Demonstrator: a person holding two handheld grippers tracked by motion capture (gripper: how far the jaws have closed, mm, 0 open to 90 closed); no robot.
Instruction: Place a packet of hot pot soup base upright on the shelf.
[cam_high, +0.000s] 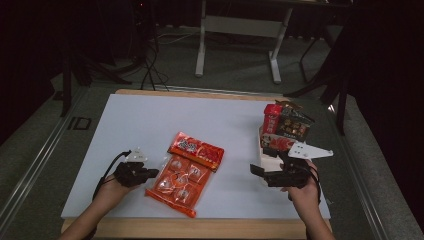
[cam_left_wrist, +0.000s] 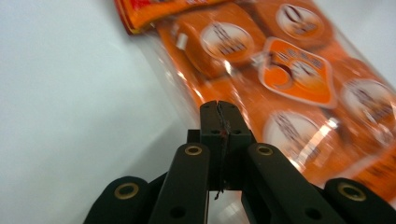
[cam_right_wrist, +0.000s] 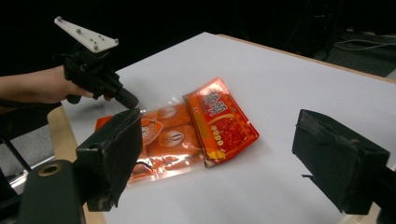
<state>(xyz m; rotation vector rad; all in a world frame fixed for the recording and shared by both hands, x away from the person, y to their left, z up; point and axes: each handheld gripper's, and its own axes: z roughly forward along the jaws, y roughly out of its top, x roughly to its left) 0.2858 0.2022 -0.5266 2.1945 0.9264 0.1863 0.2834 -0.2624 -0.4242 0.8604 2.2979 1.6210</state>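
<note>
Here, left gripper (cam_high: 150, 173) fingers pinched on orange snack bag (cam_high: 176, 184), right gripper (cam_high: 256, 170) agape

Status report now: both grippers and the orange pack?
Left gripper shut at orange pack edge. Right gripper open, empty. Red pack overlaps orange pack.

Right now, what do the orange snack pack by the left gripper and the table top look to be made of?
The orange snack pack looks like thin clear plastic film: it is glossy, with bright glare streaks, and wrapped pieces show through it. The table top seems a smooth matt white sheet or board; its front edge looks like light wood, though I cannot be sure.
</note>
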